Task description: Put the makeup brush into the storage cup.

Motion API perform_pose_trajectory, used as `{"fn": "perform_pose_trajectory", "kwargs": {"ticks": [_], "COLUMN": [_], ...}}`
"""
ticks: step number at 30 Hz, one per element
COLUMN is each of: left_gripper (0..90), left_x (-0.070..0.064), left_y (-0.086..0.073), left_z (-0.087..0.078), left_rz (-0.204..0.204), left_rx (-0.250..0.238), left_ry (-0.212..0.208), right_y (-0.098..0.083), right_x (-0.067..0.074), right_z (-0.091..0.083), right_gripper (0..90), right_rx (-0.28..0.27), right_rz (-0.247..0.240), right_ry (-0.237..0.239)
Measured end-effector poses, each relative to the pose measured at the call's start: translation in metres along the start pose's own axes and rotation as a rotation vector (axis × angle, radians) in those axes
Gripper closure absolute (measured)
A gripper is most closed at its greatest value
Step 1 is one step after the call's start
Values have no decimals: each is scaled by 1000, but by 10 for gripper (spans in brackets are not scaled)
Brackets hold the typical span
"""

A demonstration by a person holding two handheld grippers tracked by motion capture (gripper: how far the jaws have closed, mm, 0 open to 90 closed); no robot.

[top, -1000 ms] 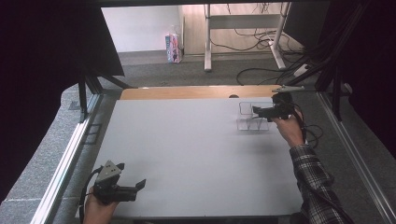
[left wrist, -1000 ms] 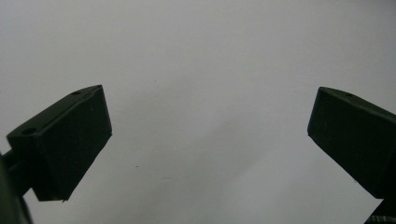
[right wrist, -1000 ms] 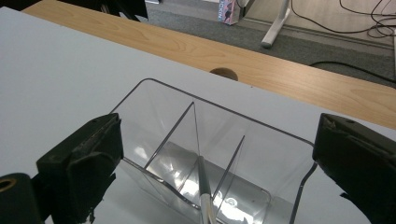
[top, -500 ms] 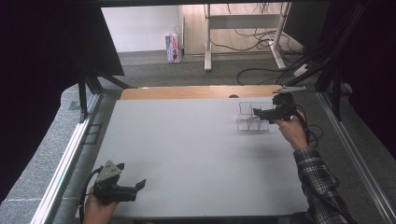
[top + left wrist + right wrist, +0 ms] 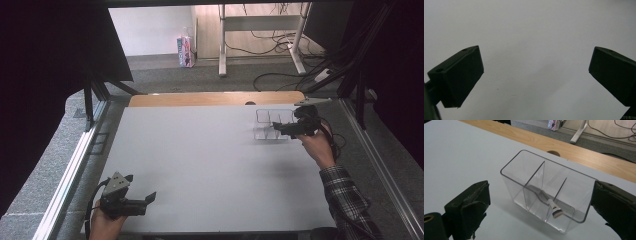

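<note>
Nothing much has shifted over the last second: both grippers sit where they were, the right one perhaps a touch lower in the high view. Seen along the right gripper [image 5: 541, 210], its two black jaws stand wide apart, closed on nothing, and between them, a little ahead, stands the clear plastic three-compartment organiser box [image 5: 544, 192], upright on the white table [image 5: 461, 152]. Inside that box a small pale stick-like object with a dark band near its end [image 5: 554, 208] leans across a divider; what it is I cannot tell. In the high view the right gripper [image 5: 280, 129] lies at the right of the frame, just beside the same box [image 5: 267, 124], near the light wooden strip [image 5: 200, 99] along the table's far edge. Down in the lower left of that view the left gripper [image 5: 150, 197] rests low over bare table, and its own view shows its jaws spread wide with plain white surface between them.
</note>
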State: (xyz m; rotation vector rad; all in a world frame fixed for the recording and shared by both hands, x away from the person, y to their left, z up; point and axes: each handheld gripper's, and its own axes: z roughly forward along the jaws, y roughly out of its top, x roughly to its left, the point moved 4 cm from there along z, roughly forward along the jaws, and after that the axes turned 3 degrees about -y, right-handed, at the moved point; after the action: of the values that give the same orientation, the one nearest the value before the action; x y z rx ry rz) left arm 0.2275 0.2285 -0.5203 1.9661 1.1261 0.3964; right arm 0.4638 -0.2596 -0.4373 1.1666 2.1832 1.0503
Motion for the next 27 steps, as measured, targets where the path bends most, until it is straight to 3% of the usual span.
{"fn": "perform_pose_trajectory", "kwargs": {"ticks": [16, 27], "left_gripper": [1, 1], "left_x": [1, 1], "left_y": [0, 0], "left_z": [0, 0], "left_rz": [-7, -8], "left_rx": [1, 2], "left_ry": [-3, -2], "right_y": [-15, -29], "right_x": [19, 25], "right_z": [-17, -22], "right_gripper": [17, 17], "right_rx": [-4, -5], "right_rz": [1, 0], "right_ry": [41, 50]}}
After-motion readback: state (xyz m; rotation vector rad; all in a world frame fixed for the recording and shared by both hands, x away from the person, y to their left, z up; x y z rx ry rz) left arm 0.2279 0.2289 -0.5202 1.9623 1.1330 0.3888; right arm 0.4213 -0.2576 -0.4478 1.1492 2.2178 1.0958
